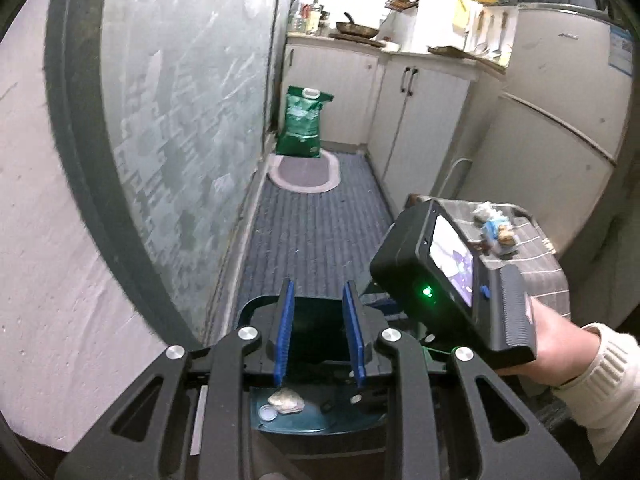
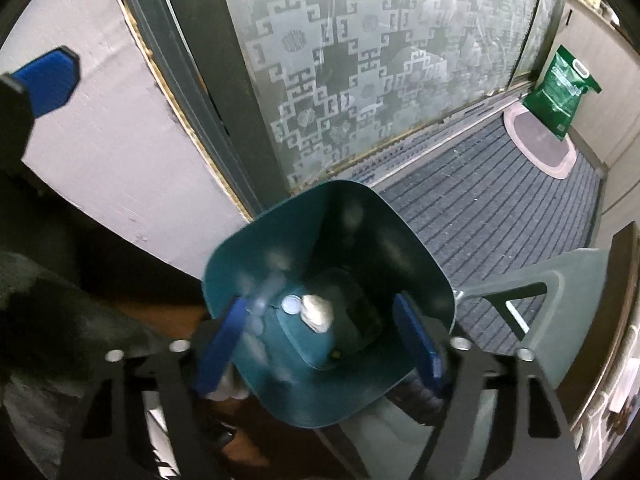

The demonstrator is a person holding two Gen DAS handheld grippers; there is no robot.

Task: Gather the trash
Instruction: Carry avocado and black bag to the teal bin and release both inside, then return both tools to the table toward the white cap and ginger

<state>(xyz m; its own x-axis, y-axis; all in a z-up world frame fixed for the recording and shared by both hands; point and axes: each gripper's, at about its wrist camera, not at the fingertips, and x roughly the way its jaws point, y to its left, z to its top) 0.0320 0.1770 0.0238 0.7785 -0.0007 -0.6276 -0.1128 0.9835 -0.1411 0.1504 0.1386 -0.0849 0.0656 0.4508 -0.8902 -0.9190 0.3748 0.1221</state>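
Note:
A teal trash bin (image 2: 420, 280) stands on the floor below both grippers. In it lie a crumpled pale wad (image 2: 318, 312) and a small white cap (image 2: 291, 305); a blurred clear item (image 2: 262, 300) is beside my right gripper's left finger, over the bin. My right gripper (image 2: 324, 328) is open above the bin mouth. My left gripper (image 1: 319, 330) is open and empty over the bin (image 1: 296, 420), where the wad (image 1: 286, 400) and the cap (image 1: 267, 414) show. More wrappers (image 1: 494, 232) lie on a checked cloth (image 1: 532, 256) at the right.
A frosted patterned glass door (image 2: 360, 80) and a white wall (image 1: 40, 240) run along the left. A green sack (image 1: 304, 126) stands on an oval mat (image 1: 304, 172) at the far end. White cabinets (image 1: 416, 120) and a fridge (image 1: 560, 120) line the right.

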